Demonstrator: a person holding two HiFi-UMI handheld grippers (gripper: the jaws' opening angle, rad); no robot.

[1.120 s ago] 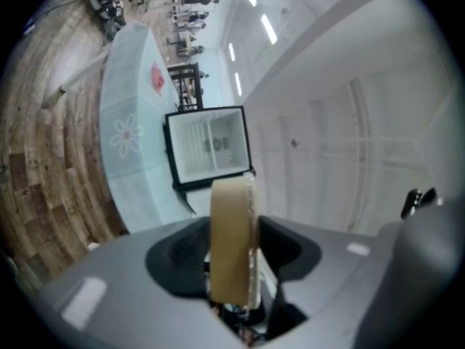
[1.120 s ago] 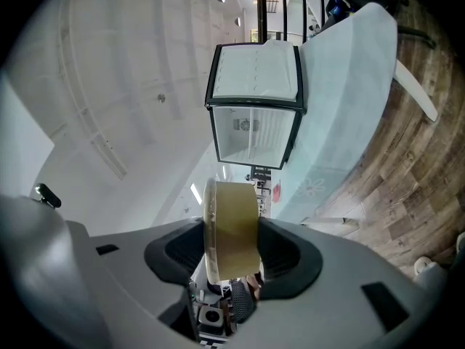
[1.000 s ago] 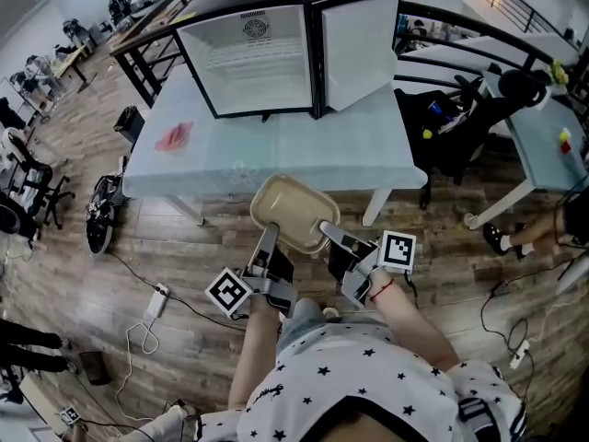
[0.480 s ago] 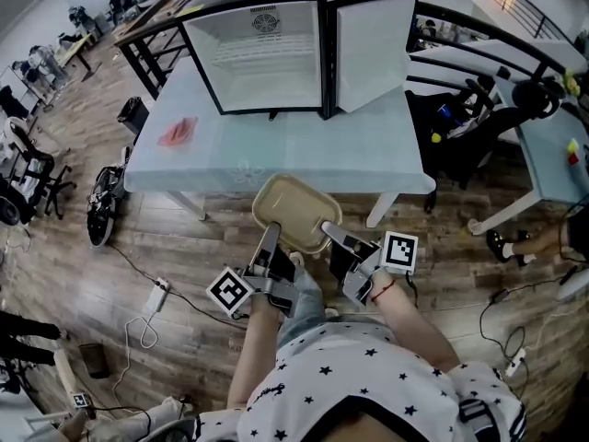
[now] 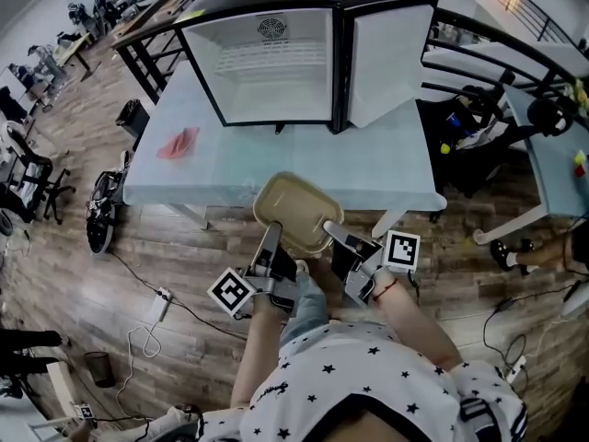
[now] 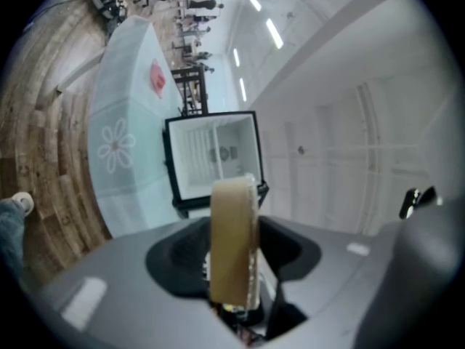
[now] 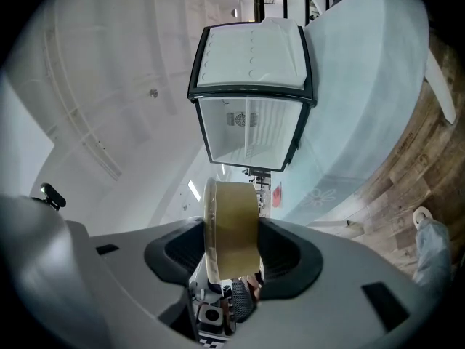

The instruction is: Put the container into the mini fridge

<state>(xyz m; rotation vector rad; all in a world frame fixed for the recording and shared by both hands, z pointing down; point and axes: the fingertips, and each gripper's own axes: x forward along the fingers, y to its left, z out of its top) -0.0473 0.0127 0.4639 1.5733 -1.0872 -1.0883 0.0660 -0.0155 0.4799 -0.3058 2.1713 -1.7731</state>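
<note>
Head view shows the pale blue counter (image 5: 304,159) bearing the open mini fridge (image 5: 276,67) at 12 o'clock. At the counter's near edge, the tan container (image 5: 293,208) is clamped at 7 o'clock by the left hand-held gripper (image 5: 271,242) and at 4 o'clock by the right hand-held gripper (image 5: 331,233).

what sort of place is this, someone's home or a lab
Probably an open lab or workshop hall, not a home: a mini fridge sits on a table, with office chairs and cables on the wood floor.
</note>
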